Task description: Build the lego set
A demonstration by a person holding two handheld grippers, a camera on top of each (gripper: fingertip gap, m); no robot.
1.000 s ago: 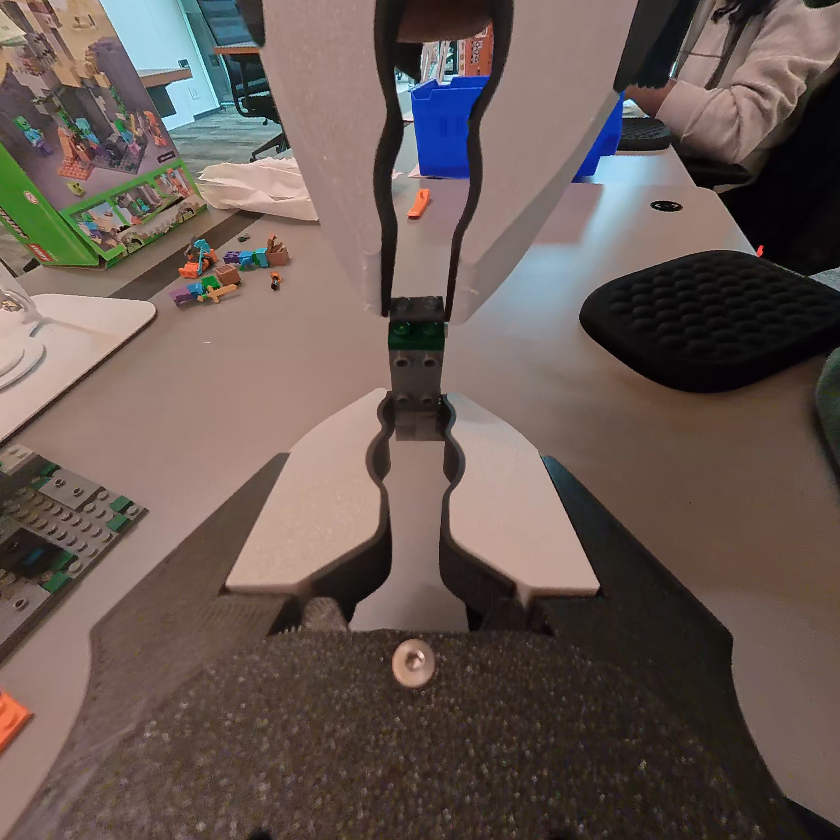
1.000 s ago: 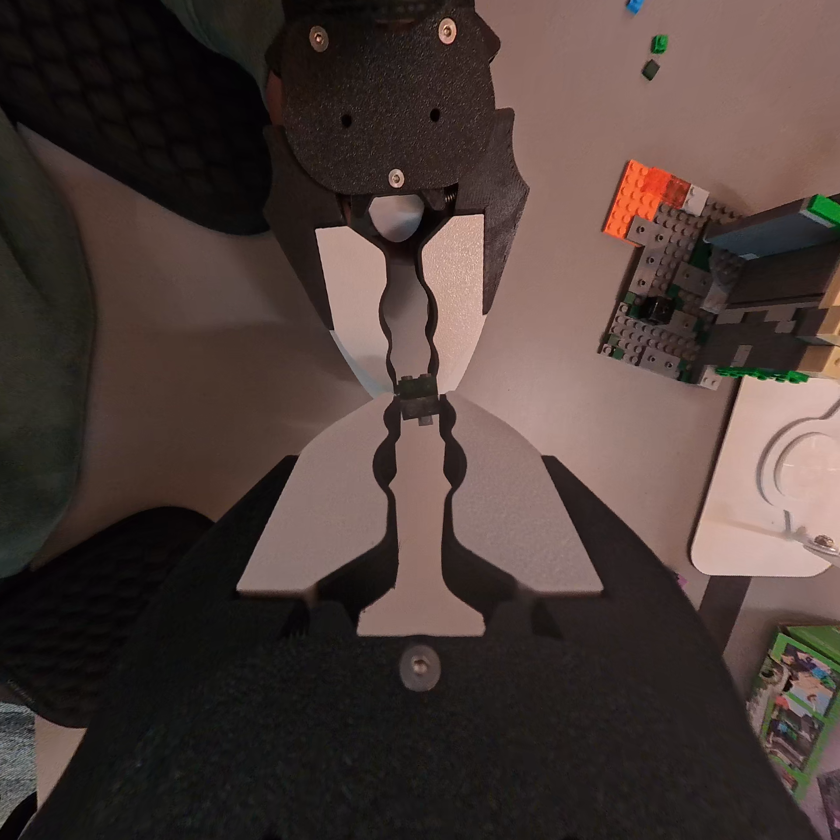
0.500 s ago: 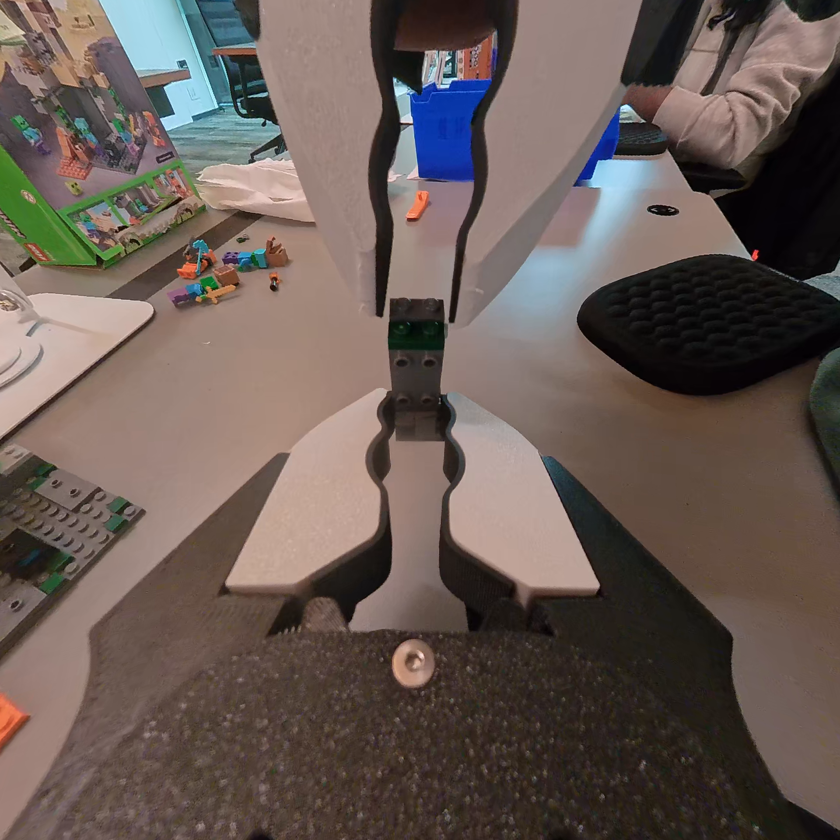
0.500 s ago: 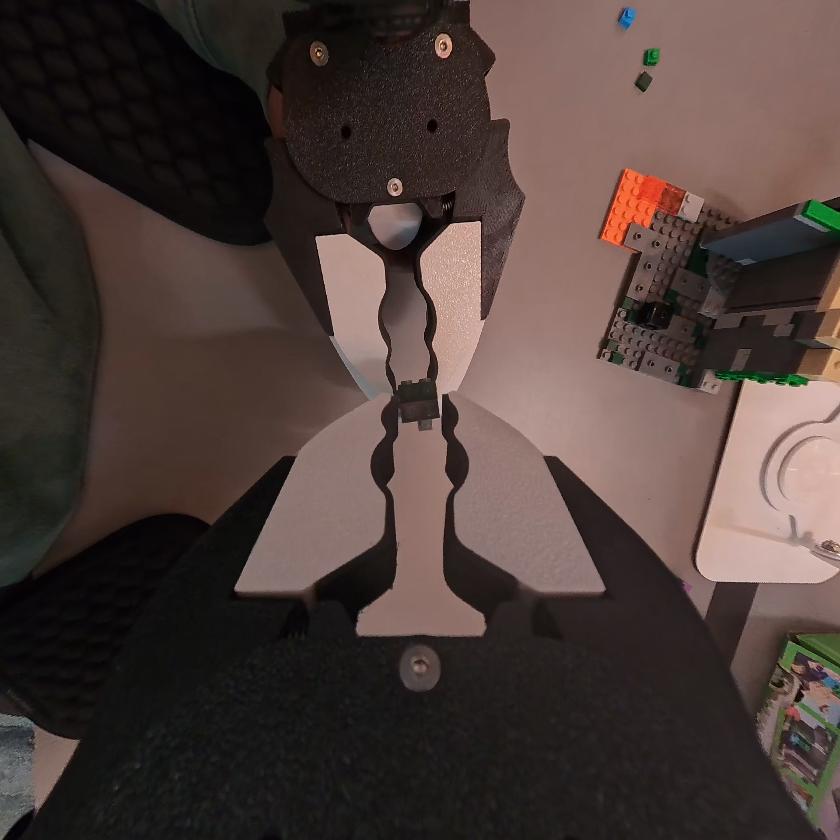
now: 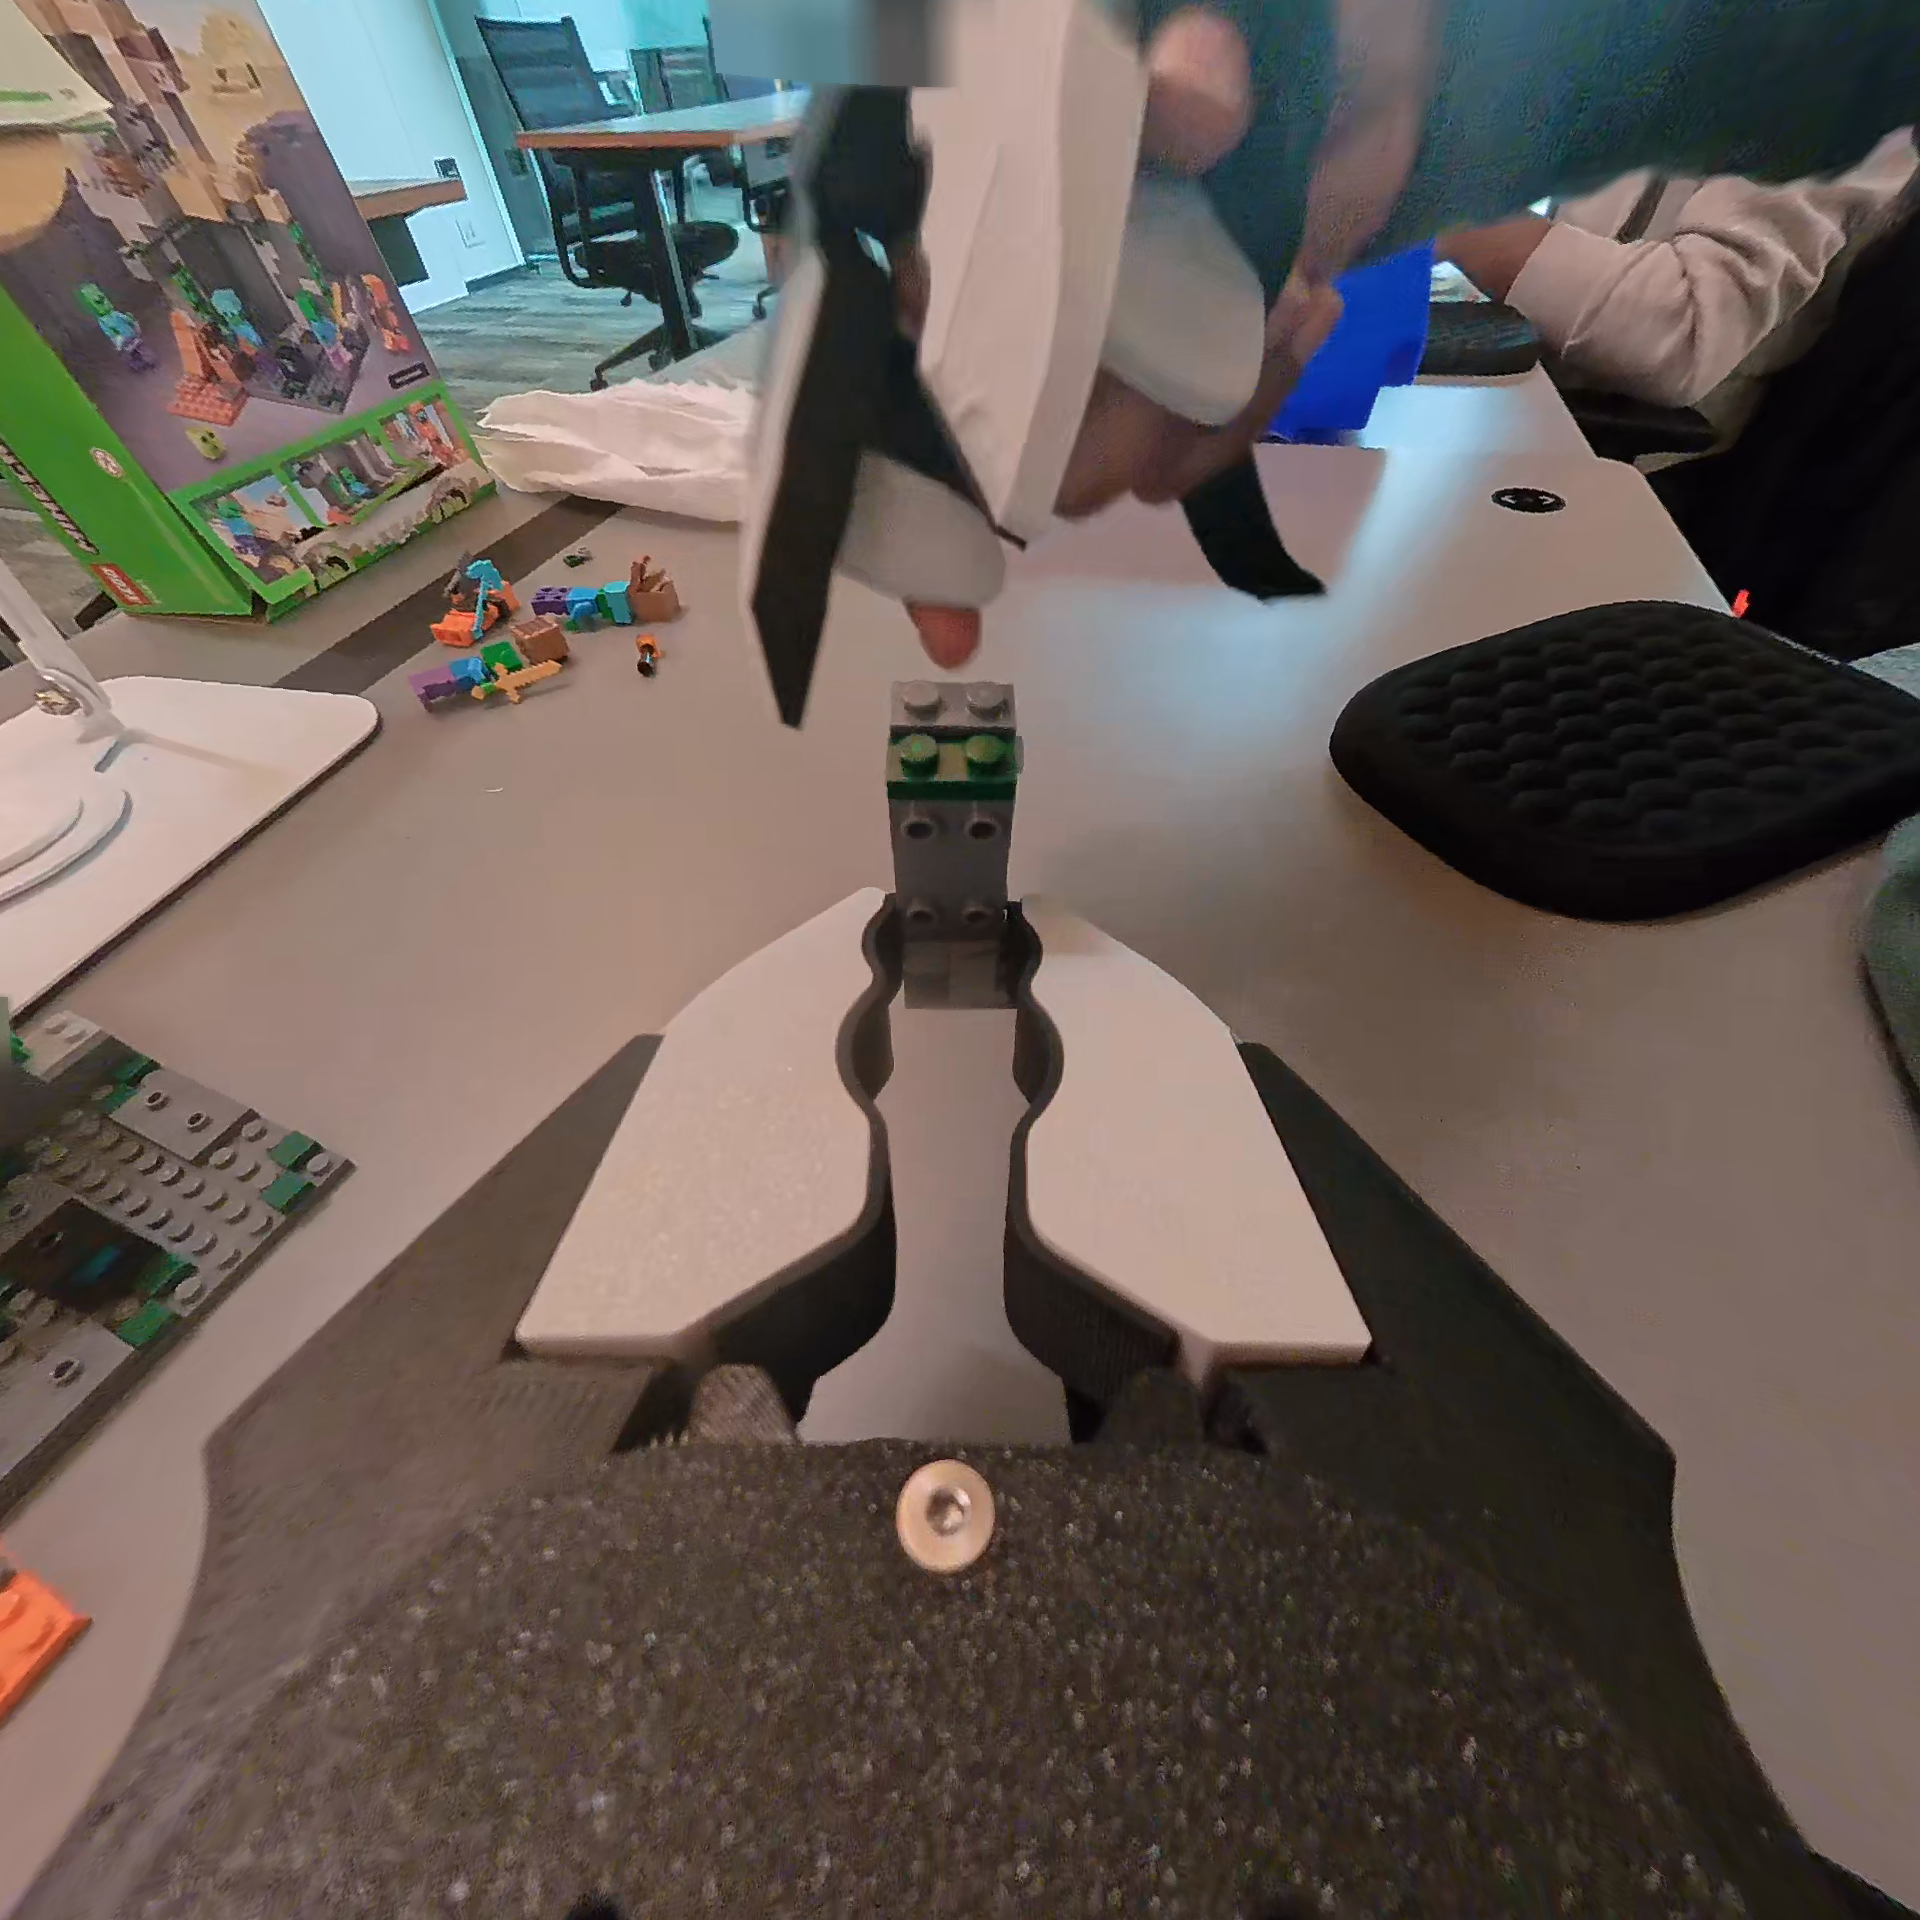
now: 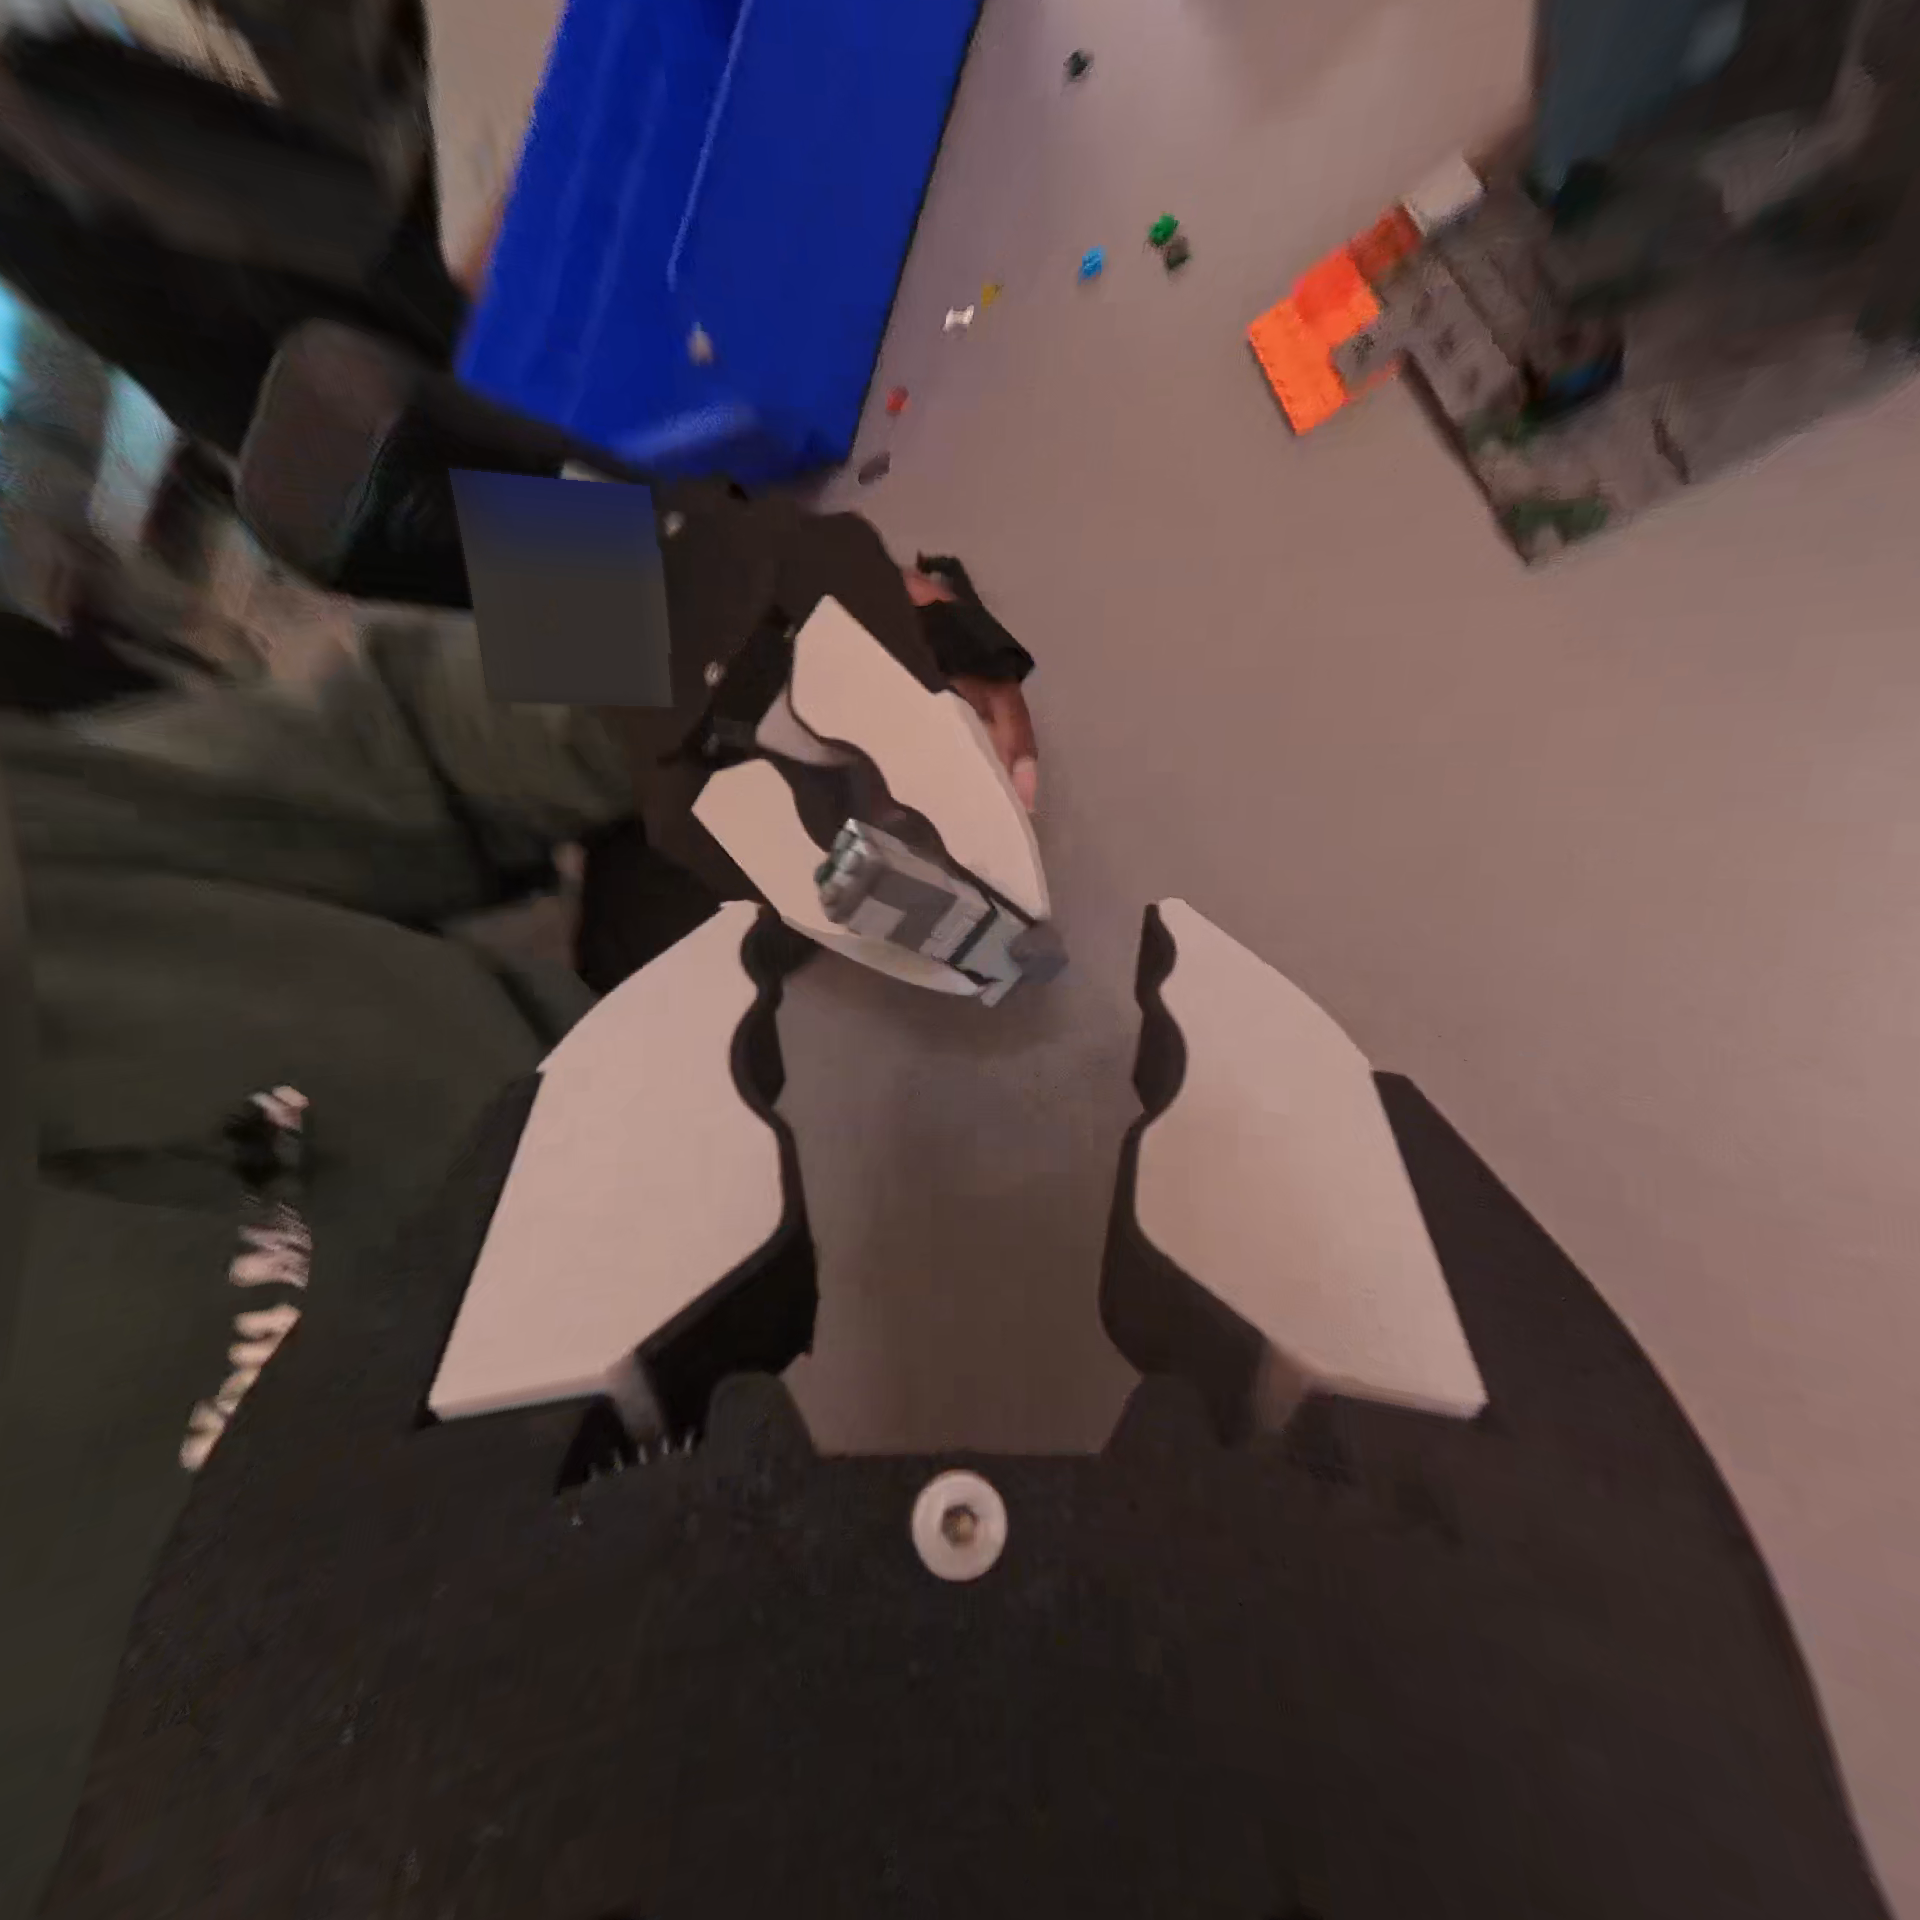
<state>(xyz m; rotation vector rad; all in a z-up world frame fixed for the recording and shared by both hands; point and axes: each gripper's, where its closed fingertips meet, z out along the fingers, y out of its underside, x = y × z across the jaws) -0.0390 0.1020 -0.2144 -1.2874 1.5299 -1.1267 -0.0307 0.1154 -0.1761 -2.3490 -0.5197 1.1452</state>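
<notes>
Left gripper (image 5: 951, 940) is clamped on the base of a small lego column (image 5: 953, 831): grey bricks, one green layer near the top, grey stud brick capping it. The column sticks out forward past the fingertips, above the grey table (image 5: 623, 935), not touching it. Right gripper (image 6: 951, 914) has its jaws spread wide, nothing between them; in the left wrist view it sits blurred just above and behind the column top, clear of it. The partly built lego base (image 5: 125, 1205) lies on the table off to the left, well apart from the held column. Loose lego pieces (image 5: 540, 634) are scattered farther back by the green set box (image 5: 208, 312). Black pad (image 5: 1642, 748) sits to the right.
</notes>
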